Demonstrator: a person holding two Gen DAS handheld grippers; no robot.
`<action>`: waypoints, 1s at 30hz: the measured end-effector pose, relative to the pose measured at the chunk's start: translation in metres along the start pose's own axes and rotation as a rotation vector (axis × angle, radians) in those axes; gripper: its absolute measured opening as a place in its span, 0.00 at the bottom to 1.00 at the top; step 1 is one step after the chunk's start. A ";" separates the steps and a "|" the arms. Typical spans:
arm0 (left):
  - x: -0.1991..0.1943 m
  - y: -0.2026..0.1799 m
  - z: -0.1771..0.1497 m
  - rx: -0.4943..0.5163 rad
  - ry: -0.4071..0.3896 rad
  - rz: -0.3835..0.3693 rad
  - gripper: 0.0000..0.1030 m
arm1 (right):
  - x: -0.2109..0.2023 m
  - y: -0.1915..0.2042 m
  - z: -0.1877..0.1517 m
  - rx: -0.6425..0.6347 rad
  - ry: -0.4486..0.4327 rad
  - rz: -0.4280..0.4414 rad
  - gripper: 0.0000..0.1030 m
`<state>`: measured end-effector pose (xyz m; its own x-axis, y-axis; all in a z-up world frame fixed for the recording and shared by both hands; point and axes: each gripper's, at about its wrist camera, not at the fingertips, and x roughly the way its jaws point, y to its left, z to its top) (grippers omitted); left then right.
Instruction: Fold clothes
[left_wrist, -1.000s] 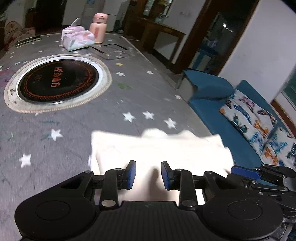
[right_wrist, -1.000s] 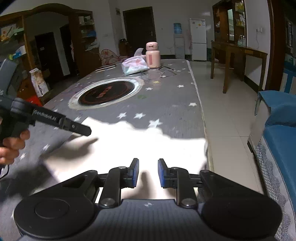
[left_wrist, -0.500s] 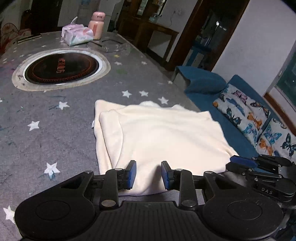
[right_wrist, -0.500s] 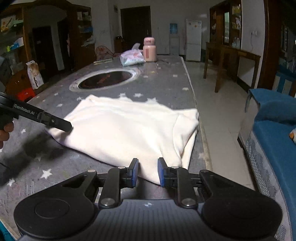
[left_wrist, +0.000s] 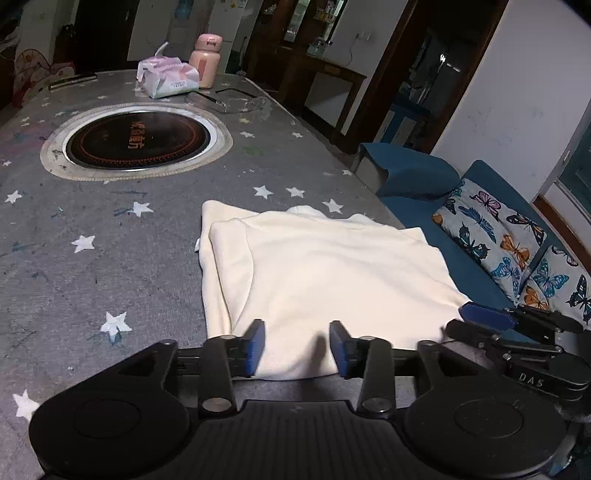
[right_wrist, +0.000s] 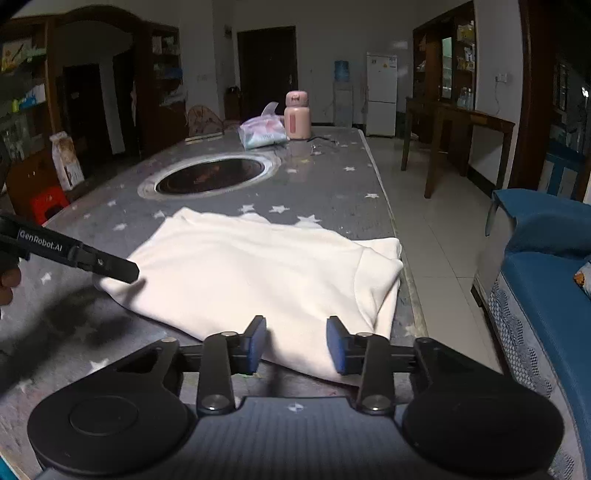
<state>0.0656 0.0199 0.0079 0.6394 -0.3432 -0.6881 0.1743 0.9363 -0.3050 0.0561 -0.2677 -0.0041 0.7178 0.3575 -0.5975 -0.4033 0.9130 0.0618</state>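
A cream garment (left_wrist: 325, 280) lies folded flat on the grey star-patterned table (left_wrist: 110, 258), near its edge; it also shows in the right wrist view (right_wrist: 251, 273). My left gripper (left_wrist: 297, 347) is open and empty over the garment's near hem. My right gripper (right_wrist: 295, 343) is open and empty over the near hem at the garment's right side. The right gripper's fingers (left_wrist: 487, 317) show at the right of the left wrist view. The left gripper's finger (right_wrist: 107, 264) shows by the garment's left corner in the right wrist view.
A round black cooktop (left_wrist: 136, 142) is set into the table. A tissue pack (left_wrist: 168, 79) and a pink bottle (left_wrist: 207, 61) stand at the far end. A blue sofa with butterfly cushions (left_wrist: 509, 236) lies beside the table edge. A wooden table (right_wrist: 458, 136) stands across the tiled floor.
Both grippers have pulled back from over the garment toward its near hem and their jaws have opened wider. The garment lies flat and still.
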 end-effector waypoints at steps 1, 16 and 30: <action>-0.003 -0.001 -0.002 0.002 -0.002 0.004 0.47 | -0.001 0.002 -0.001 0.004 -0.002 0.001 0.47; -0.052 0.003 -0.042 -0.038 -0.056 0.069 0.80 | -0.028 0.042 -0.023 0.051 -0.041 0.015 0.85; -0.078 -0.012 -0.073 0.009 -0.097 0.104 1.00 | -0.053 0.060 -0.043 0.075 -0.076 -0.013 1.00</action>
<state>-0.0411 0.0303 0.0167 0.7237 -0.2354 -0.6487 0.1096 0.9673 -0.2286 -0.0306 -0.2403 -0.0028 0.7647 0.3567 -0.5366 -0.3519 0.9288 0.1160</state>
